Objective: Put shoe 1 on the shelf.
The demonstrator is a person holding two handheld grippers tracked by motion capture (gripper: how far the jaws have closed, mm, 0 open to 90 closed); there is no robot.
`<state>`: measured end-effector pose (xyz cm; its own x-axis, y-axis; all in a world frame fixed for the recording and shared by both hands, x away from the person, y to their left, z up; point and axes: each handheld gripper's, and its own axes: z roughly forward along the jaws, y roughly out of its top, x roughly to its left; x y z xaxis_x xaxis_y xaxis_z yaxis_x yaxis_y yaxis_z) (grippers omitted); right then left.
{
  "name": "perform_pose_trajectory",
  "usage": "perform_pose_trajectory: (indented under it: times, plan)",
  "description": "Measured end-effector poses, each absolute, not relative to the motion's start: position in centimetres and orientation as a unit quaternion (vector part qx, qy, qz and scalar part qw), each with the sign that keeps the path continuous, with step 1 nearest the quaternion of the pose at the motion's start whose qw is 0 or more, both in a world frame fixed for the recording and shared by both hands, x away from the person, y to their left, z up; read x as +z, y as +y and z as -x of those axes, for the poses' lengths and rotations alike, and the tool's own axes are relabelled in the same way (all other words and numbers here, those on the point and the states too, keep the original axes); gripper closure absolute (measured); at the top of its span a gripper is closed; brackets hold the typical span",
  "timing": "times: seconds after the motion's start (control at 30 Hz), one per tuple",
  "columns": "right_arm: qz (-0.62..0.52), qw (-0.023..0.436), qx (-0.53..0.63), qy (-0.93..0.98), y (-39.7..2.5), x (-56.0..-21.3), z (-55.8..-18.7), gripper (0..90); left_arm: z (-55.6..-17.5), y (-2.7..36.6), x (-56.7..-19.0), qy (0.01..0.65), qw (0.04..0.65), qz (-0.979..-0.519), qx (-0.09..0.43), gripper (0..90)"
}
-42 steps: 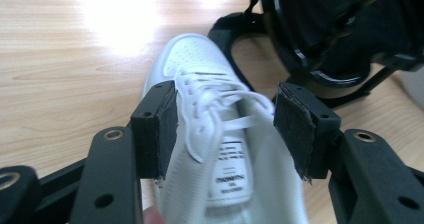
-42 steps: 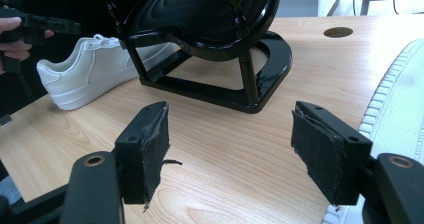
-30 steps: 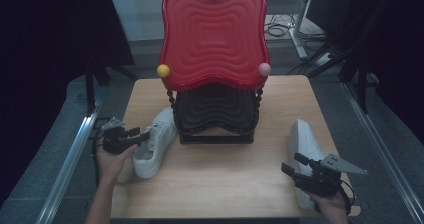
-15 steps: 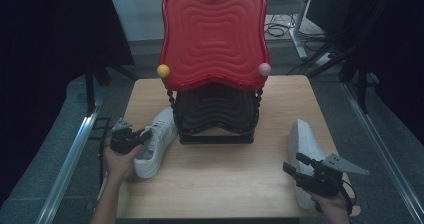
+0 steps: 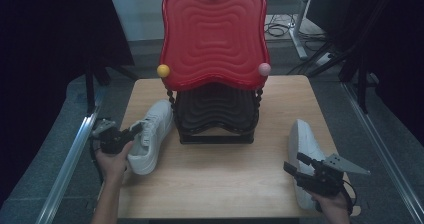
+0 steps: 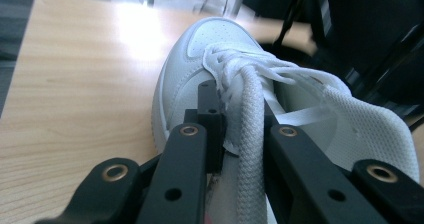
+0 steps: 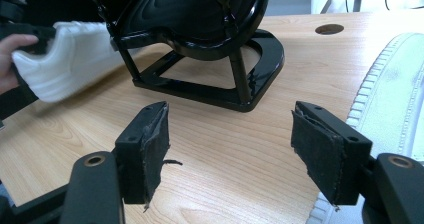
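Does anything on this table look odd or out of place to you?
Yes. The right shoe lies tipped on its side, its ribbed sole showing in the right gripper view. The left shoe stands upright, its tongue area pinched in the left gripper. The pads of the open right gripper look frayed.

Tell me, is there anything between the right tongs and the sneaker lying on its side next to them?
Nothing visible. The right tongs hover open over bare wooden table, and the white sneaker lies on its side directly beside them, its ribbed sole edge close to one jaw in the right gripper view.
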<state>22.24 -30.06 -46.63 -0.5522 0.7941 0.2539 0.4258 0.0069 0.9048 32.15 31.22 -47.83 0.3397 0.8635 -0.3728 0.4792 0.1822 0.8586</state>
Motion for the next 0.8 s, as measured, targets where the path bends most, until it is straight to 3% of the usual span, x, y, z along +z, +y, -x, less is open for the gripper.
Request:
perform_pose_trajectory:
  times: [0.57,0.8]
  plan:
    - [-0.431,0.168,0.567,0.682,-29.9,-46.1,-22.0,31.1,-29.6,33.4,-41.8,0.527,0.687,-0.477,0.152,82.6]
    - [-0.43,0.168,0.568,0.682,-29.9,-46.0,-22.0,31.1,-29.5,33.4,-38.1,0.516,0.704,-0.457,0.17,82.6]
